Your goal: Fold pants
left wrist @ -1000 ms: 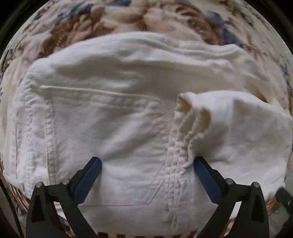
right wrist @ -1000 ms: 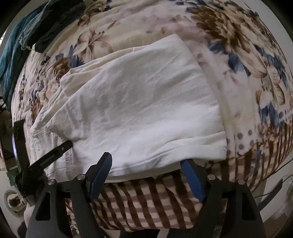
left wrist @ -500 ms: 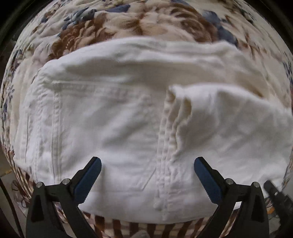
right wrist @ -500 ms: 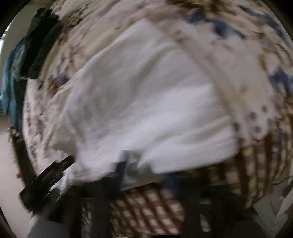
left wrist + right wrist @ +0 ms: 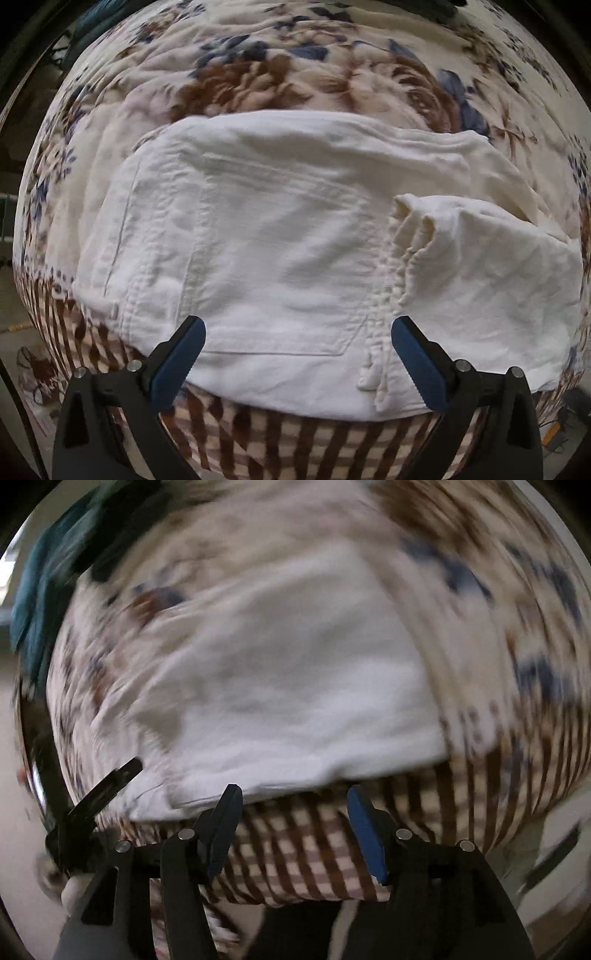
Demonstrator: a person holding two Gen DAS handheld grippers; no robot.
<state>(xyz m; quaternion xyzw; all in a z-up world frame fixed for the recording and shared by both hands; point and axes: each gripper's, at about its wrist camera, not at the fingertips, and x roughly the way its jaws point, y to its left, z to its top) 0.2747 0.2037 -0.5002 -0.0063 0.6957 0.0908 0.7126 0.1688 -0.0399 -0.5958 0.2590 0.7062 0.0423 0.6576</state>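
The white pants (image 5: 288, 243) lie folded on a floral blanket, back pocket up, with a leg end laid over the right side (image 5: 487, 266). My left gripper (image 5: 293, 354) is open and empty, just off the near edge of the pants. In the blurred right wrist view the pants (image 5: 288, 686) lie flat beyond my right gripper (image 5: 293, 830), which is open and empty over the checked blanket border, jaws narrower than before. The left gripper's finger (image 5: 107, 786) shows at the left of that view.
The floral blanket (image 5: 295, 77) covers the bed, with a brown checked border (image 5: 295, 439) at the near edge. Dark teal clothes (image 5: 40, 587) lie at the far left of the bed. The floor shows below the bed edge.
Both grippers have pulled back from the pants toward the bed edge. The right gripper moves fast, blurring its view, and its jaws have narrowed. The pants stay in place.
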